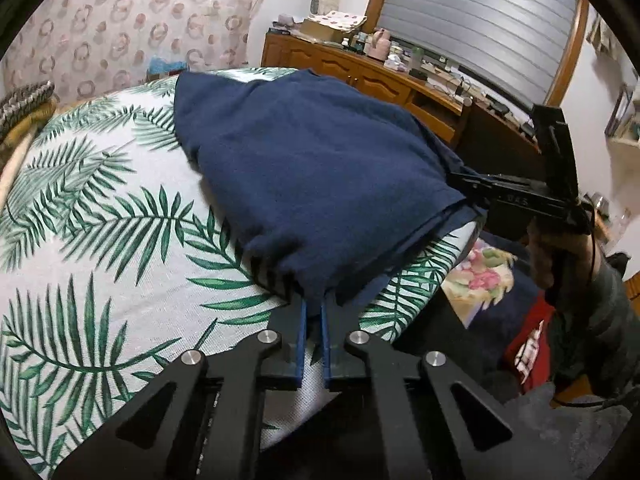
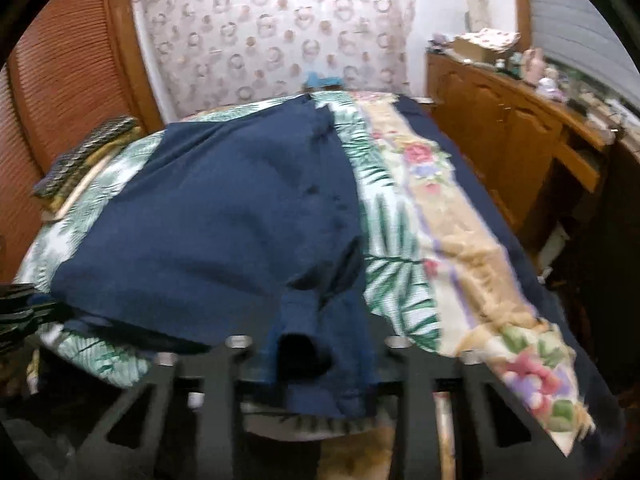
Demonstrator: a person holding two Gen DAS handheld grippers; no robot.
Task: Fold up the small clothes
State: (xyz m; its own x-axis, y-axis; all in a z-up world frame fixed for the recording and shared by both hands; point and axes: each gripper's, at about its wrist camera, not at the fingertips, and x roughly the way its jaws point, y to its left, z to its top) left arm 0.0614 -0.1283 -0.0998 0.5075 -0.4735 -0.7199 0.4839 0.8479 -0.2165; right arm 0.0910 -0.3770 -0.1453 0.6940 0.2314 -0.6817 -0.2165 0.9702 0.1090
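Observation:
A navy blue garment (image 1: 304, 168) lies on a leaf-print cloth (image 1: 100, 220) over the table. My left gripper (image 1: 314, 304) is shut on the garment's near edge; its blue fingers (image 1: 301, 332) pinch the fabric. My right gripper (image 1: 472, 190) is seen from the left wrist, shut on the garment's right corner and holding it lifted. In the blurred right wrist view the navy blue garment (image 2: 224, 220) drapes over the right gripper (image 2: 316, 356) and hides its fingertips. The left gripper (image 2: 24, 312) shows at the left edge.
A floral cloth (image 2: 460, 240) lies to the right of the leaf-print cloth (image 2: 384, 208). A wooden sideboard (image 1: 360, 72) with several small items stands behind. A folded patterned textile (image 1: 24, 100) sits at the far left. A red item (image 1: 528, 352) lies low on the right.

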